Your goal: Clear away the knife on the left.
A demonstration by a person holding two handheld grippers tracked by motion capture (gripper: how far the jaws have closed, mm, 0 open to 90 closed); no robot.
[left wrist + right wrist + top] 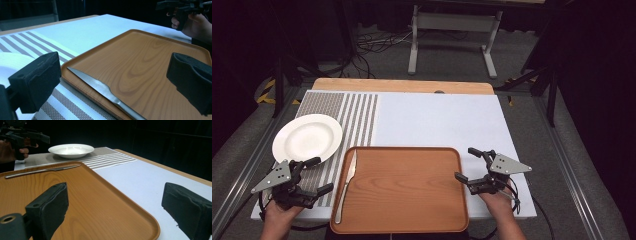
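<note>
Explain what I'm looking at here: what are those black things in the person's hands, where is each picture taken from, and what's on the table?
A person holds a hand-operated grasping tool in each hand: the left tool and the right tool. Both are open and hold nothing. The high view looks down from above the person's side. The other two pictures come from cameras riding on each tool, looking along its black jaws. On the table lie a striped placemat, a white plate on it, and a wooden tray with a knife along its left edge.
</note>
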